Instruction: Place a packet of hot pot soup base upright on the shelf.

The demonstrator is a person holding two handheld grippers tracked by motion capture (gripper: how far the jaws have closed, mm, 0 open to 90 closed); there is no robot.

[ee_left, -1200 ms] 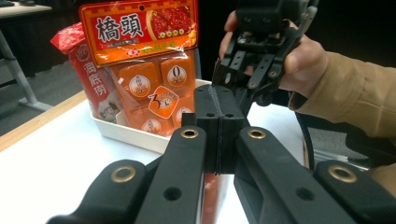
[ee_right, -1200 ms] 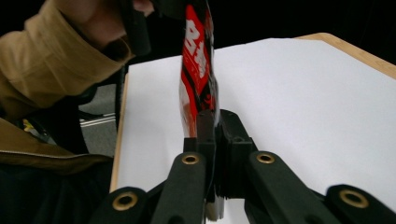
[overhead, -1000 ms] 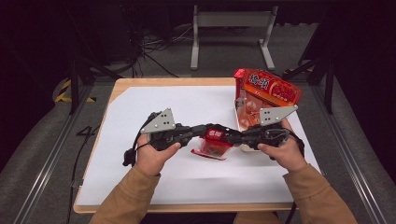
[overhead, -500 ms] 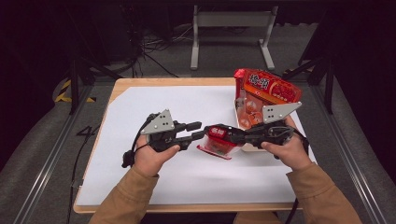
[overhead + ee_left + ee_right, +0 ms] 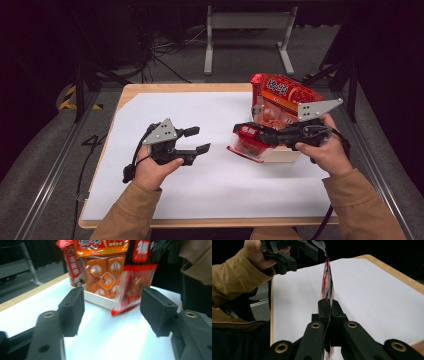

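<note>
Red and clear plastic makes up the small snack packet (image 5: pixel 248 141) that the right tongs (image 5: pixel 248 134) pinch by its edge, right of centre in the high view, lifted off the white sheet (image 5: pixel 215 180) covering the tabletop (image 5: pixel 131 91). In the right gripper view the packet (image 5: pixel 327 280) stands edge-on between the two black jaws, which are pressed together on it at the lower centre of the frame, with the film rising toward the top of the picture. The left tongs (image 5: pixel 198 140) sit left of centre in the high view, held in the person's left hand (image 5: pixel 152 170), and point toward the packet with a clear gap of bare sheet between them. Their jaws have just been opening and now stand spread, with nothing between them; the left gripper view shows both pads (image 5: pixel 75 307) apart over the white sheet, the packet (image 5: pixel 135 287) hanging beyond them in the upper centre right of the frame. Behind the packet, at the upper right of the sheet in the high view, stands a shallow white box (image 5: pixel 280 152) holding a large red and orange bag (image 5: pixel 280 97) printed with characters, upright and leaning slightly back. The same bag (image 5: pixel 100 267) fills the upper centre of the left gripper view, just beside the hanging packet. The right hand (image 5: pixel 327 150) grips its tool at the right edge of the sheet, tan sleeve (image 5: pixel 360 205) running to the lower right corner.
</note>
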